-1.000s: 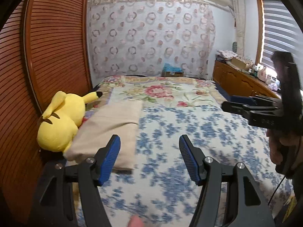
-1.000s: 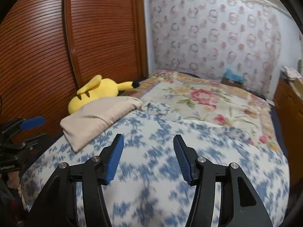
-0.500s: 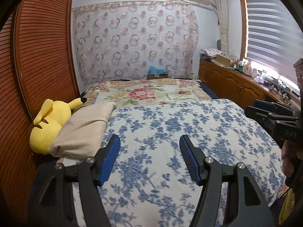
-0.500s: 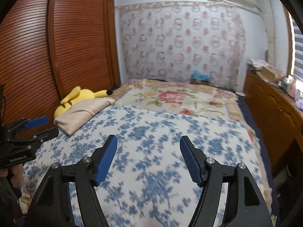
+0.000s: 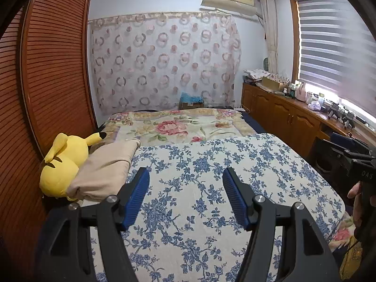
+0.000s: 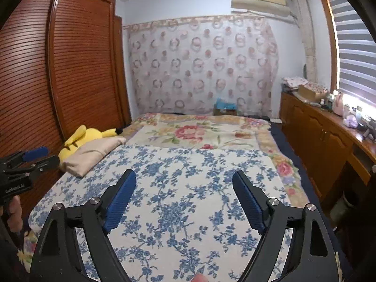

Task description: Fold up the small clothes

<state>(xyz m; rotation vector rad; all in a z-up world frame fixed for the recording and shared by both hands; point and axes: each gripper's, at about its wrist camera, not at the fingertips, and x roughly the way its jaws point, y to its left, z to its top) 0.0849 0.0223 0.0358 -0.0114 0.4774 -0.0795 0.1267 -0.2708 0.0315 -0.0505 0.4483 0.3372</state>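
On the bed [image 5: 211, 164], folded beige cloth [image 5: 105, 166] runs lengthwise toward the headboard; both grippers released.

Left tongs [image 5: 185, 193], black arms with blue ribbed pads, stand apart with nothing between them, above a white quilt with blue flower print [image 5: 211, 176] on the bed. A folded beige cloth [image 5: 105, 166] lies at the quilt's left edge, touching a yellow plush toy [image 5: 61, 164] beside the brown slatted wardrobe door [image 5: 51, 75]. Right tongs [image 5: 352, 155] at right edge, a hand [image 5: 357, 202] under them; jaw state unclear.
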